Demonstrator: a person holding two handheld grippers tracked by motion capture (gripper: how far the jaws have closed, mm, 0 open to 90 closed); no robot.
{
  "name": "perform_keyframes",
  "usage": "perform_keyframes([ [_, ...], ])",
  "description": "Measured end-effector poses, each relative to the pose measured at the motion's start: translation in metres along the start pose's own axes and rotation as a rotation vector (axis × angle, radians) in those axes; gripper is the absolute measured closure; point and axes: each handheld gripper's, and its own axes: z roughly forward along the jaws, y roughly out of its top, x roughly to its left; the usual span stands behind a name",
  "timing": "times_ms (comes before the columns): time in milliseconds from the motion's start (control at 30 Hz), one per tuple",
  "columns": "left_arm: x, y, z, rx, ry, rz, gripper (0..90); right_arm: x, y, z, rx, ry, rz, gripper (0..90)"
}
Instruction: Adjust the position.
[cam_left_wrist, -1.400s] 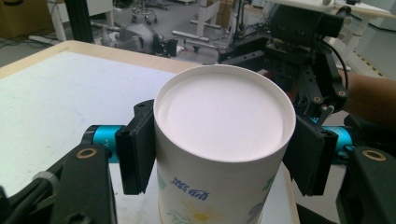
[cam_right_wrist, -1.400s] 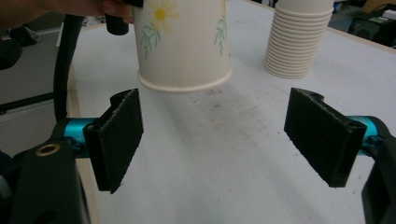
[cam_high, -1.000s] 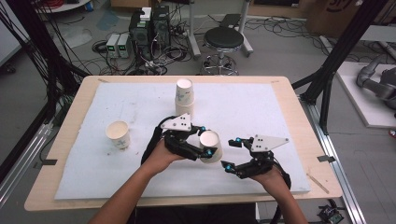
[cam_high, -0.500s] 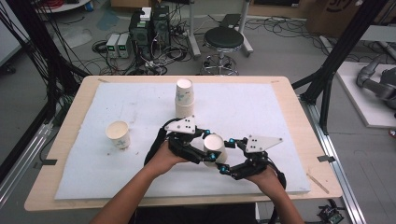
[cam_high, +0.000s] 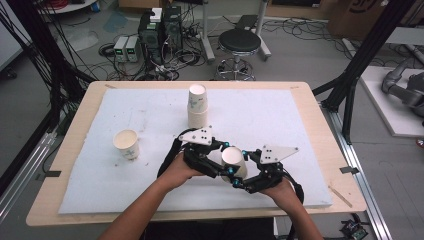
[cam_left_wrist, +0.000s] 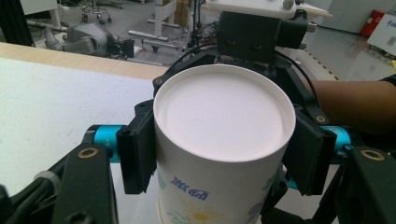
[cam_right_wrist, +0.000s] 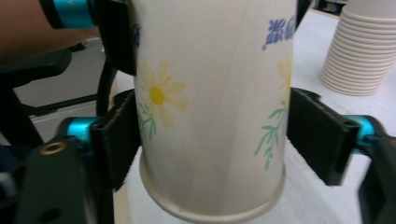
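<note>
Since a second ago the right claw (cam_high: 239, 181) has moved in beside the left claw (cam_high: 223, 165), and its jaws have just been closing around the upside-down paper cup (cam_high: 233, 159); one pad touches it, the other stands just off. That cup, gripped by the left claw, sits near the table's (cam_high: 75, 205) front edge. Two more things stand on the table: one upright cup (cam_high: 126, 143) toward the left edge and one stack of cups (cam_high: 197, 105) toward the back edge.

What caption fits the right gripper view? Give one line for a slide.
Upside-down flowered paper cup stands between the right gripper pads, which have just been closing, with a cup stack behind.
</note>
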Motion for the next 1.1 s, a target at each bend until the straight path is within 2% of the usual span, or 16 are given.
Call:
perform_keyframes([
  [33,0.0,0.0,0.0,0.0,-0.001,-0.003,34.7,0.0,0.0,0.0,-0.001,0.021,-0.001,28.3],
  [67,0.0,0.0,0.0,0.0,-0.002,-0.003,34.8,0.0,0.0,0.0,-0.004,0.023,-0.001,28.3],
  [267,0.0,-0.001,-0.001,0.003,0.003,0.0,34.9,-0.001,-0.001,0.0,-0.001,0.027,0.006,31.9],
  [333,0.0,-0.001,-0.001,0.005,0.011,0.007,34.3,-0.001,0.0,0.0,0.009,0.02,-0.006,34.0],
  [367,-0.001,-0.001,-0.002,0.002,0.036,0.019,32.7,-0.001,0.0,0.0,0.012,0.018,-0.006,34.2],
  [400,-0.001,-0.001,-0.002,0.002,0.036,0.019,28.4,-0.001,0.0,0.0,0.017,0.02,-0.006,34.6],
  [433,-0.002,0.0,-0.003,-0.001,0.068,0.016,21.9,-0.001,0.0,-0.001,0.024,0.024,-0.01,34.9],
  [500,-0.001,0.0,-0.006,0.005,0.072,0.004,17.2,-0.001,0.0,-0.001,0.037,0.021,-0.017,35.4],
  [667,-0.003,0.0,-0.01,0.057,0.06,0.011,16.4,0.0,0.001,0.0,0.086,0.012,-0.05,36.0],
  [800,-0.006,0.002,-0.015,0.121,0.054,0.041,16.4,0.001,0.003,0.001,0.12,0.02,-0.068,36.1],
  [967,-0.007,0.003,-0.018,0.147,0.052,0.044,16.4,0.002,0.01,0.006,0.191,0.034,-0.101,36.0],
  [1000,-0.007,0.004,-0.019,0.163,0.05,0.053,16.4,0.002,0.01,0.006,0.191,0.034,-0.101,36.0],
  [1033,-0.007,0.004,-0.019,0.189,0.05,0.061,16.4,0.002,0.014,0.008,0.22,0.037,-0.12,36.0],
  [1100,-0.008,0.005,-0.02,0.208,0.055,0.068,16.4,0.002,0.018,0.01,0.247,0.036,-0.138,35.9],
])
